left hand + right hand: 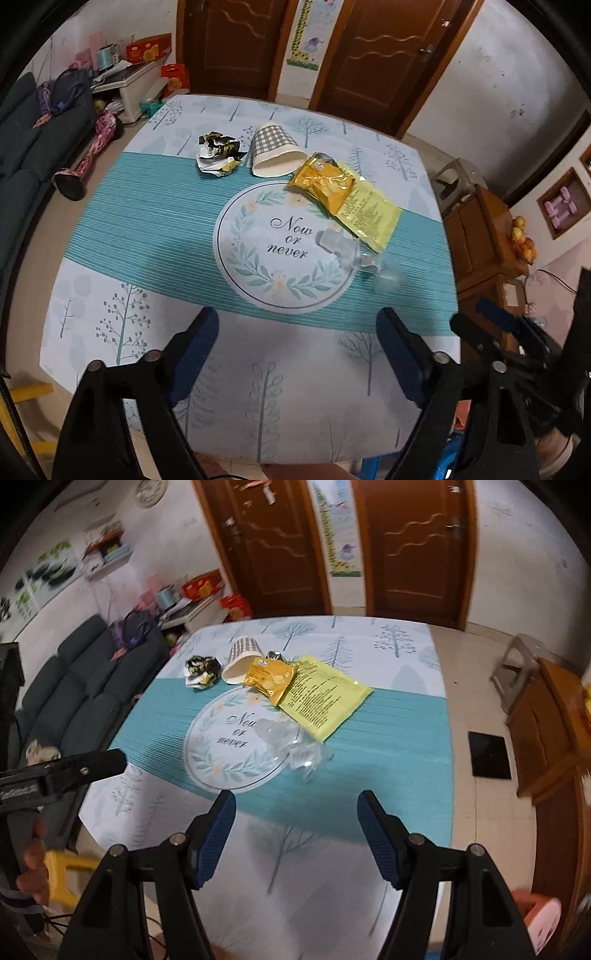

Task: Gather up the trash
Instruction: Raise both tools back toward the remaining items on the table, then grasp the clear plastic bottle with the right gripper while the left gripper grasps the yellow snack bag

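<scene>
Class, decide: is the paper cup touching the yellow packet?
Touching. In the right wrist view the packet overlaps the cup rim with no gap; the left wrist view shows them meeting too.

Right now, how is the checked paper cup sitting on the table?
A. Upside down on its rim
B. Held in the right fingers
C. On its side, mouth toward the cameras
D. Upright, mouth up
C. The checked paper cup lies tipped on its side between the crumpled foil wrapper and the yellow snack bag, its open white mouth facing the cameras; both grippers are open and empty.
</scene>
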The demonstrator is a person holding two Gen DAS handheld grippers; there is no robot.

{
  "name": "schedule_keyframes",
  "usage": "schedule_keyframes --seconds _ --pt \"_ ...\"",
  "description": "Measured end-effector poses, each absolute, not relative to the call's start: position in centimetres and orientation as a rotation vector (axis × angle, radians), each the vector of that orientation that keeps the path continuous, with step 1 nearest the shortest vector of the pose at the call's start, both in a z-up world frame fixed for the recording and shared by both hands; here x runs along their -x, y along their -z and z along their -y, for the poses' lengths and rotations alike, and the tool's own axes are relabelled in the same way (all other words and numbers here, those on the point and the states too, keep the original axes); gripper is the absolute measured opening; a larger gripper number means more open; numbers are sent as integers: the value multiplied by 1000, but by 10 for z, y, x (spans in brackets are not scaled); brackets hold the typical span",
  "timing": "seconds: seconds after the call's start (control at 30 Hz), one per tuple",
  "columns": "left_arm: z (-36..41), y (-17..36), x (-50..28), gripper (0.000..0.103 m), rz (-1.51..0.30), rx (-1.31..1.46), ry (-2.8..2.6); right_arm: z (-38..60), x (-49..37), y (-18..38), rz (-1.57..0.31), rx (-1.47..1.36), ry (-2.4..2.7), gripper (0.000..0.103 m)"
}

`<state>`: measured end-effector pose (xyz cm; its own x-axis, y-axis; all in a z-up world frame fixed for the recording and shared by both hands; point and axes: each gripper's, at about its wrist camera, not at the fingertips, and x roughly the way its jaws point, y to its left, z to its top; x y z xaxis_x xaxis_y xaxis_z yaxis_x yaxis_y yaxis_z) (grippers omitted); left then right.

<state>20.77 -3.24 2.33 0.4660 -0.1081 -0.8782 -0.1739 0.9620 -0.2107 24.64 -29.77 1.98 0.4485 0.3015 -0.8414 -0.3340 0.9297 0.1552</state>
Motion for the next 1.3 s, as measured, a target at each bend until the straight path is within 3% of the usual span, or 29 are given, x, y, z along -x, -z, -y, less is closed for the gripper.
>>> schedule_keyframes --seconds 0.3,0.63,0.7,0.73,1.0,1.3 --pt "34 3 -233 77 -1155 299 -149 262 -321 37 -1132 167 -503 68" --pt "25 18 -228 77 -1202 318 -208 210 -326 79 -1104 466 -535 68" --pt "24 19 -227 77 -1202 323 -211 207 -325 82 -1097 486 -539 63" --pt "24 19 -227 77 -1203 325 -212 206 -324 81 -1087 488 -539 46" --pt "31 17 -246 77 -1199 316 -157 233 -327 64 -1126 297 -605 45" --pt "44 23 -318 77 -1209 344 -79 272 -358 33 -1066 93 -515 45"
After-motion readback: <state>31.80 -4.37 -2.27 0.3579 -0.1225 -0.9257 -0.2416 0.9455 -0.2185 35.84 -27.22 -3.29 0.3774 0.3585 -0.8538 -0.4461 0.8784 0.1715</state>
